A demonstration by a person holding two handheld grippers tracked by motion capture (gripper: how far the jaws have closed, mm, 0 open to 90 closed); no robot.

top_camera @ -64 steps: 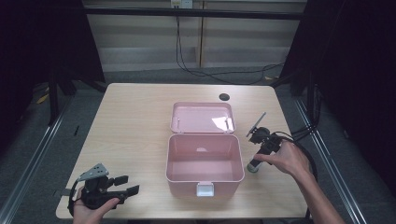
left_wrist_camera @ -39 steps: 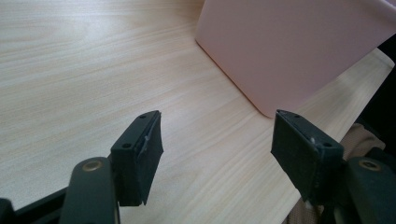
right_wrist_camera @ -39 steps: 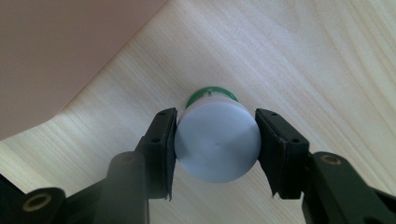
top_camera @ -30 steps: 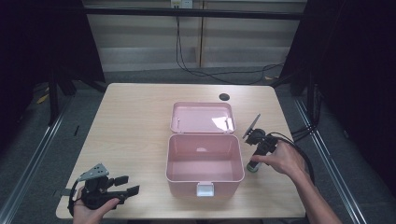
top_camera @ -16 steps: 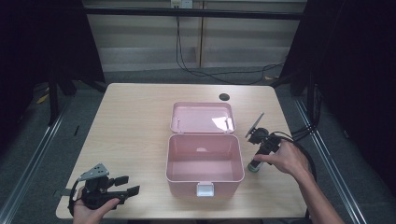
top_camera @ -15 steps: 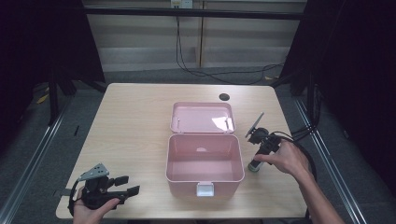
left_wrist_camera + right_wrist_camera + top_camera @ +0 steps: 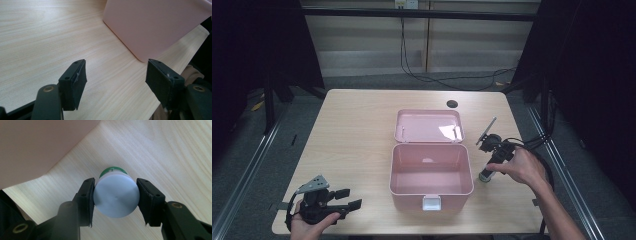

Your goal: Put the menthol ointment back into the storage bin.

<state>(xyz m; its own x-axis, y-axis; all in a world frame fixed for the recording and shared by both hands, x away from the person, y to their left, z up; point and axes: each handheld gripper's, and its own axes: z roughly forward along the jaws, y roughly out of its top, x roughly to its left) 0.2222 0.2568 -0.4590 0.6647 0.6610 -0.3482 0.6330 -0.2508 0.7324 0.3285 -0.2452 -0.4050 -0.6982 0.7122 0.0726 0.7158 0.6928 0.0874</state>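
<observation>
Bottle [image 7: 116, 196] at centre of the right gripper view, white cap up, clamped between the right gripper [image 7: 115, 195] jaws; probably bound for the open pink box [image 7: 432, 170] mid-frame in the high view. Label unreadable, body mostly hidden. Left gripper [image 7: 116, 80] spread wide, empty, idle at lower left.

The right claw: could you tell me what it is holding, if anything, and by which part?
The right claw grips a small white-capped bottle by the sides of its cap, beside the pink box.
</observation>
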